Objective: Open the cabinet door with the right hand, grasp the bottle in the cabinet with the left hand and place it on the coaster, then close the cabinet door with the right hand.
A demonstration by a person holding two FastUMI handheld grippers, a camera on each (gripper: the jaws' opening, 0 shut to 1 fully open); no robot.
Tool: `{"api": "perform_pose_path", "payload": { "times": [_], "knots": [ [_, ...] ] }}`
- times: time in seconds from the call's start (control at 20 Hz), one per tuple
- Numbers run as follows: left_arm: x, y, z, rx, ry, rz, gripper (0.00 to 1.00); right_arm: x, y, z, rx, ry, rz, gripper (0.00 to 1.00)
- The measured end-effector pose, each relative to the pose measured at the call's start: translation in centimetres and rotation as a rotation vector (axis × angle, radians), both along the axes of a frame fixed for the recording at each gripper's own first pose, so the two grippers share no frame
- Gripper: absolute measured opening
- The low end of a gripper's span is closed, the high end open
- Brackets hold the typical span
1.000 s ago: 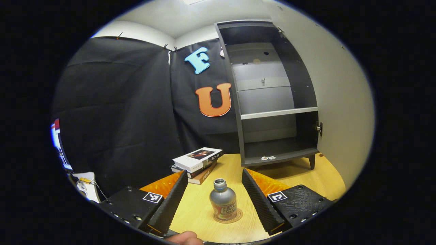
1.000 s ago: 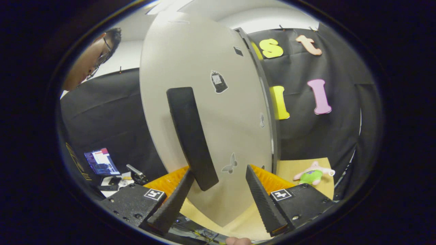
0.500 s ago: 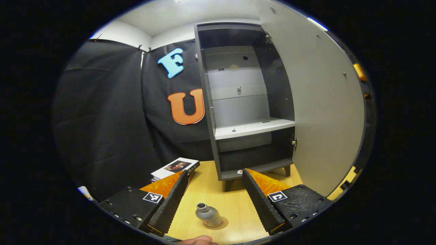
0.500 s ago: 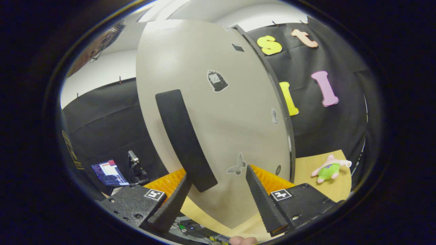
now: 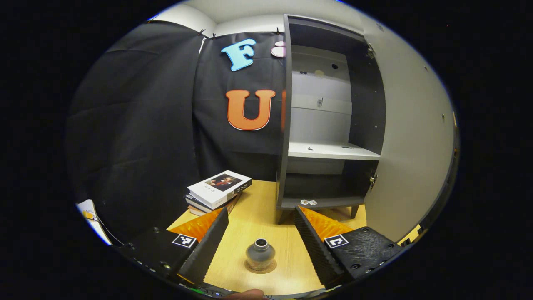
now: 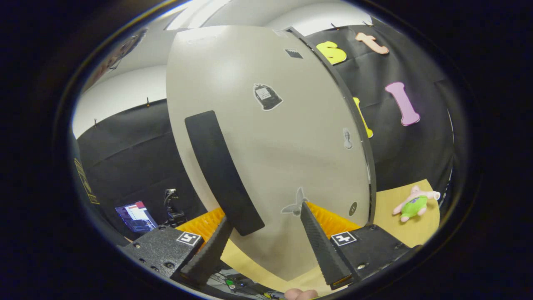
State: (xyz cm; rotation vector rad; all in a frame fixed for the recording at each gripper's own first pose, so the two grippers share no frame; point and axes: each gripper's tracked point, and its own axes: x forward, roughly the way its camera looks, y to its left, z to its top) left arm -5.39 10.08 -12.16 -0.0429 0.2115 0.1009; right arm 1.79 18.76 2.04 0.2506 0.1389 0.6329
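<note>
On wooden table (image 5: 250, 216), bottle (image 5: 260, 254) on coaster (image 5: 261, 268) between released left tool (image 5: 260, 246); right tool (image 6: 266, 243) released.

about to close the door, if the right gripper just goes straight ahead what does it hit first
Most likely the cabinet door itself: its pale outer face stands right ahead of the open right gripper, with the dark handle just left of centre. Depth is unclear.

bottle (image 5: 260, 254): dull metal | table (image 5: 254, 216): pale wood | door (image 6: 266, 166): matt, smooth

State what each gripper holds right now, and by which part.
Nothing. The left gripper is open above the bottle on its coaster; the right gripper is open in front of the cabinet door.
</note>
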Motion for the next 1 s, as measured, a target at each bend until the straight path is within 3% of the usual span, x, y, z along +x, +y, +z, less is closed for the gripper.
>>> {"api": "perform_pose_path", "payload": {
  "times": [0.25, 0.55, 0.8, 1.0],
  "knots": [
    [-0.5, 1.2, 0.5, 0.054, -0.002, 0.027, 0.95, 1.1, 2.1, 0.1, -0.031, -0.019, 0.018, 0.99],
    [-0.2, 0.7, 3.7, 0.013, -0.079, 0.023, 0.95, 3.0, 4.1, 0.5, -0.036, -0.032, 0.044, 0.99],
    [-1.8, 3.5, 3.9, 0.012, -0.101, 0.095, 0.95, 5.0, 6.3, 0.2, -0.039, -0.018, 0.120, 1.00],
    [-3.5, 5.8, 2.0, 0.009, -0.058, 0.161, 0.95, 6.3, 7.7, 0.5, -0.084, -0.065, 0.120, 1.00]
  ]
}}
